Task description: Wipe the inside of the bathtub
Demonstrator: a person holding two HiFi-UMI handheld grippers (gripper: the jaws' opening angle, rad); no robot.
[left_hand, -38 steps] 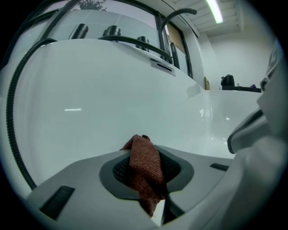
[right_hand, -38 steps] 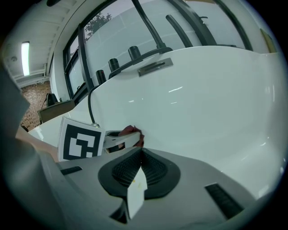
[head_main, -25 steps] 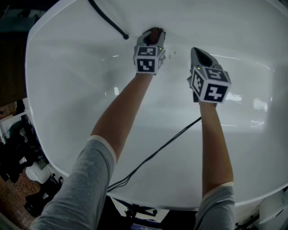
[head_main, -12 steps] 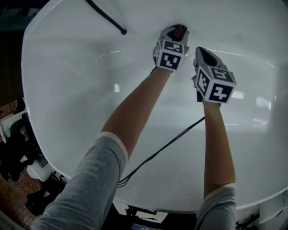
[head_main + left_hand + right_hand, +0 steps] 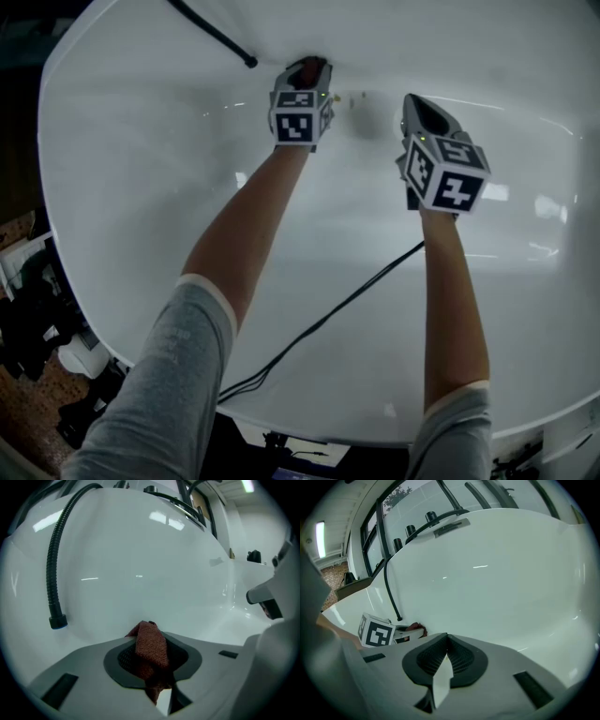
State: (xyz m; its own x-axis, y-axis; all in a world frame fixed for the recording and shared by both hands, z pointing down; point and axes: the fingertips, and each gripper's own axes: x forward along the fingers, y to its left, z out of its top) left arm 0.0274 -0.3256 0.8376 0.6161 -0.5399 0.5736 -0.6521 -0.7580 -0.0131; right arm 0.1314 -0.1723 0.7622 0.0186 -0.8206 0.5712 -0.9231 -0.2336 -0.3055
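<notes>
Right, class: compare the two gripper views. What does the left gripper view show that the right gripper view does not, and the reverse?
Only the left gripper view: the left tool from behind its own jaws, shut on the red-brown cloth. Only the right gripper view: the right tool, jaws shut with nothing between, and the left tool's marker cube. Both: the white bathtub wall, the black hose and the cloth, small in the right one.
</notes>
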